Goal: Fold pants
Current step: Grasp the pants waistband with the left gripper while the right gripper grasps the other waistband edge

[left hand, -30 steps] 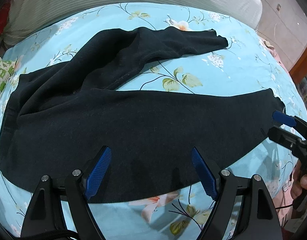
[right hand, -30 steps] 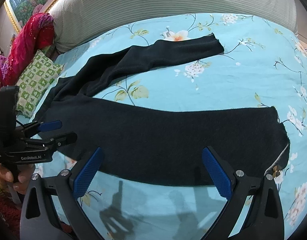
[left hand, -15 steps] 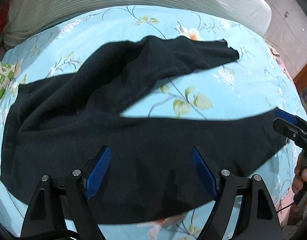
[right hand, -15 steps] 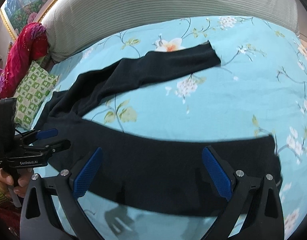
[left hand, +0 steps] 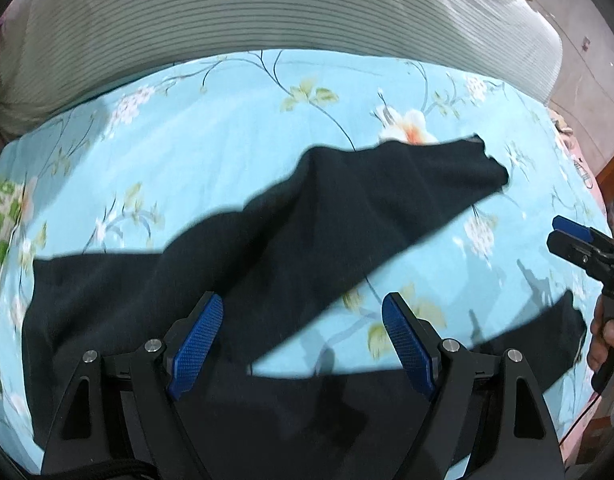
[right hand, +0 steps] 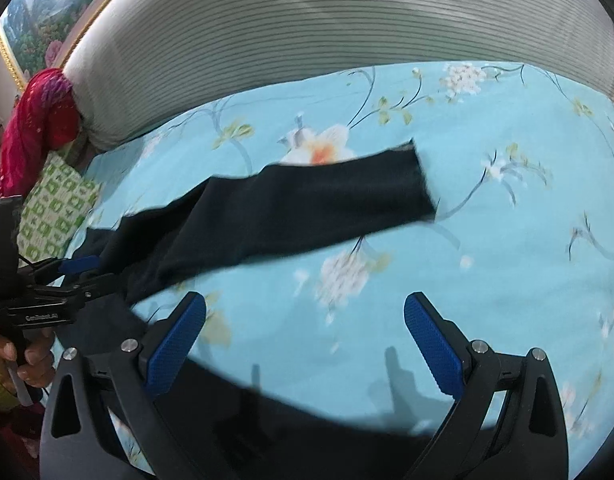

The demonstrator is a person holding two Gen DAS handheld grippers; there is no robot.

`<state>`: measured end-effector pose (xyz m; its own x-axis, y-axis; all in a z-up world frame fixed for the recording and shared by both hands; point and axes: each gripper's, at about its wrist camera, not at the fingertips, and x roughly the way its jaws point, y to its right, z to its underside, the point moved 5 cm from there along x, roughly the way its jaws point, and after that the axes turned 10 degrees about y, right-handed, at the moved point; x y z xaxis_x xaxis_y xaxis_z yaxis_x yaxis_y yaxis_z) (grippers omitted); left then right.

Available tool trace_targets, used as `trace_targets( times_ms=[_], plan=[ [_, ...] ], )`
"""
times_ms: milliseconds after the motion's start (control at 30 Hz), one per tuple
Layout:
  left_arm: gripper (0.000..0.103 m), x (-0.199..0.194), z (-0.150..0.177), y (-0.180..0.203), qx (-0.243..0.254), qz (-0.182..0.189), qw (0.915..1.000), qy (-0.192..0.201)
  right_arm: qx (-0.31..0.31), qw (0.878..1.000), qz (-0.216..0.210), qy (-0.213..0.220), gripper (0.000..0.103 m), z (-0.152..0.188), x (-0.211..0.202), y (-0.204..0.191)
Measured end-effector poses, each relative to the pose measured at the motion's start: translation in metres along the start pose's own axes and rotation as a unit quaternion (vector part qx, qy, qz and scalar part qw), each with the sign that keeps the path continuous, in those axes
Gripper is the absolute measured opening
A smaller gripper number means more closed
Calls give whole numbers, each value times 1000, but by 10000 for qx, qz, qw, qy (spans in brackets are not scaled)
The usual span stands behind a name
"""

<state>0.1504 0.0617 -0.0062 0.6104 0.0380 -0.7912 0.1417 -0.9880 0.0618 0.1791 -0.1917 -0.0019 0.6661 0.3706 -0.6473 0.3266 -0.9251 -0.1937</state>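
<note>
Across the left wrist view, the black pants [left hand: 267, 248] lie spread on a bed with a light blue floral sheet [left hand: 211, 120], waist end toward the left and the far leg stretching up to the right. The near leg runs along the bottom, under the left tool [left hand: 303, 340], whose blue pads stand wide apart with nothing between them. At the right edge the right tool [left hand: 575, 240] shows in a hand [left hand: 609, 340]; from this side its opening cannot be told. A ribbed grey headboard [left hand: 267, 12] rises behind.

From the right wrist view, the right tool [right hand: 307, 344] gapes wide and holds nothing, above bare sheet and the near leg's edge. The left tool [right hand: 79, 272] sits at the left, over the pants [right hand: 307, 200]. A green patterned pillow [right hand: 55, 216] and red cloth [right hand: 35, 120] lie beyond.
</note>
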Motion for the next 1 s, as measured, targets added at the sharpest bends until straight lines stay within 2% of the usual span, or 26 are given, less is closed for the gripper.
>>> trace_targets(
  times_ms=[233, 400, 733, 867, 900, 933, 967, 1000],
  plan=[
    [83, 40, -43, -10, 102, -69, 9998, -175, 126, 9999, 53, -57, 99, -50, 37, 35],
    [83, 78, -68, -12, 91, 58, 9991, -407, 199, 9996, 92, -200, 99, -74, 68, 57],
    [83, 139, -85, -16, -90, 303, 9958, -855, 91, 9987, 52, -491, 97, -97, 119, 83],
    [79, 155, -86, -19, -116, 455, 9939, -996, 33, 9979, 48, -644, 79, -98, 138, 92],
    [78, 156, -86, -18, -96, 503, 9938, -991, -5, 9981, -2, -615, 63, -100, 139, 92],
    [69, 156, -85, -17, -52, 575, 9934, -989, 3, 9980, -59, -628, 50, -102, 141, 93],
    [55, 156, -85, -15, 12, 684, 9926, -1006, 103, 9973, -178, -701, 27, -103, 142, 94],
    [48, 156, -83, -12, 63, 805, 9912, -1047, 235, 9965, -256, -755, 14, -104, 142, 98]
  ],
)
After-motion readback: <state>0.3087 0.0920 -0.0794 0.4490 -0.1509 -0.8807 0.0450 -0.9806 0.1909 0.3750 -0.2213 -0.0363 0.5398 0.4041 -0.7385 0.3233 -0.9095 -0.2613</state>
